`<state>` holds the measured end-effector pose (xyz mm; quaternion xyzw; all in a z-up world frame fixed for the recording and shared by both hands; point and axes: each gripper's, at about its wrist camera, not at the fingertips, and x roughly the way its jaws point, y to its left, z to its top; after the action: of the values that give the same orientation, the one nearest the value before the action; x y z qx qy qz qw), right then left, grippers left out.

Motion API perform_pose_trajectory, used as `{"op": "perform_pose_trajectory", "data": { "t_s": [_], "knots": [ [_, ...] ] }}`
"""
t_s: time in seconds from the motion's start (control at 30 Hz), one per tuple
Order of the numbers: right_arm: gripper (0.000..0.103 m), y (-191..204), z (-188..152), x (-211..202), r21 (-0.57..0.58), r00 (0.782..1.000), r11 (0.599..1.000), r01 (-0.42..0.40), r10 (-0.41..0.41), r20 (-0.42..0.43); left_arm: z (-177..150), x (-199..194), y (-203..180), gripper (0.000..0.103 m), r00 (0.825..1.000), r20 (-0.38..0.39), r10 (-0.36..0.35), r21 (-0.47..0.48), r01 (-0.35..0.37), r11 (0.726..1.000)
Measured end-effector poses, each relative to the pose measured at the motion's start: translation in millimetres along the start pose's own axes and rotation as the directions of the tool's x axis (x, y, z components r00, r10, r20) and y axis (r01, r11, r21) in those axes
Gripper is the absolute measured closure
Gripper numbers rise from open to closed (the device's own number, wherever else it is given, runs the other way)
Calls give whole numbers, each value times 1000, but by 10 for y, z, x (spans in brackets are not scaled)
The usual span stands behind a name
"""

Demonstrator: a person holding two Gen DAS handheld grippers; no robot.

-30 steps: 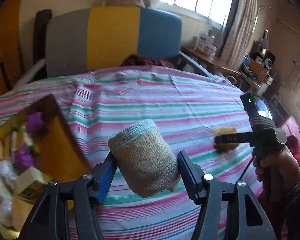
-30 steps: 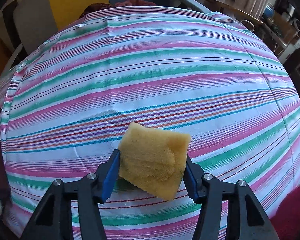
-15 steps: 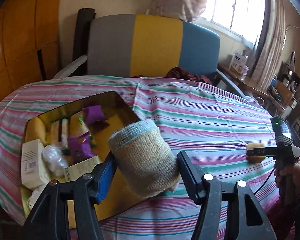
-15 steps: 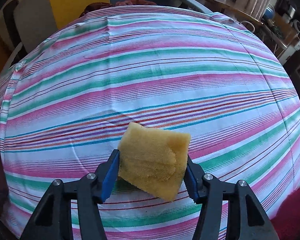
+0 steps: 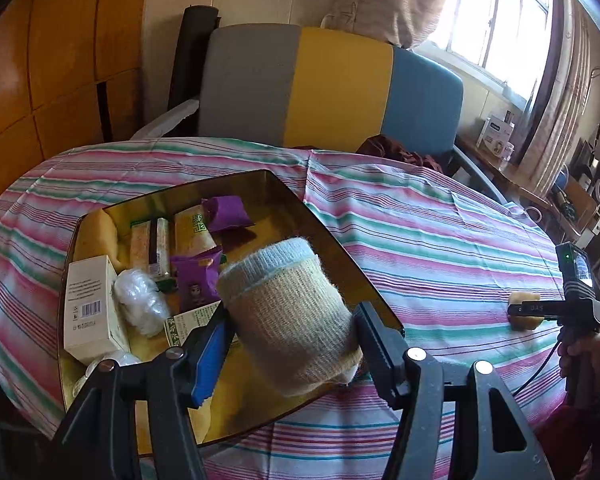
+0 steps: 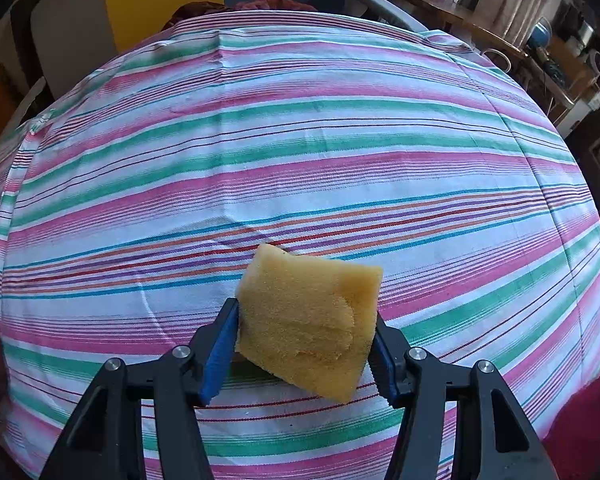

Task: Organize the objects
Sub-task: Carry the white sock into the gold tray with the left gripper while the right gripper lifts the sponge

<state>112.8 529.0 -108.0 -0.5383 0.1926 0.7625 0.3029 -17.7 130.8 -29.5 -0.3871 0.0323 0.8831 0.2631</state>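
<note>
Sock roll [image 5: 288,316] pinched in left jaws, sponge [image 6: 312,320] pinched in right jaws, box [image 5: 90,304] barcode legible only.

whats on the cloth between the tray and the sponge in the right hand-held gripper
Nothing: in the left wrist view, only bare striped tablecloth lies between the tray and the sponge held by the right hand-held gripper.

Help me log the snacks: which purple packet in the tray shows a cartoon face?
The nearer purple packet, beside the crumpled plastic; the farther purple packet looks plain.
</note>
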Motion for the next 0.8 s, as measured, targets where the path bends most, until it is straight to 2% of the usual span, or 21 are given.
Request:
{"op": "perform_pose_trajectory", "data": {
  "t_s": [0.33,0.5,0.73,0.8],
  "knots": [
    [44,78,31,14,-23,1000,1000,17,-16,9,14,-7,80,41,1000,-2,-6,-9,6,1000],
    [44,122,-10,-36,-35,1000,999,24,-24,12,203,-54,260,41,999,33,-1,-44,2,999],
    [44,91,-14,-8,-42,1000,999,25,-24,13,541,209,710,41,998,-14,-66,-181,62,981],
    [44,66,-9,-17,-43,1000,999,23,-22,13,615,315,719,41,998,-27,-61,-169,55,984]
  ]
}}
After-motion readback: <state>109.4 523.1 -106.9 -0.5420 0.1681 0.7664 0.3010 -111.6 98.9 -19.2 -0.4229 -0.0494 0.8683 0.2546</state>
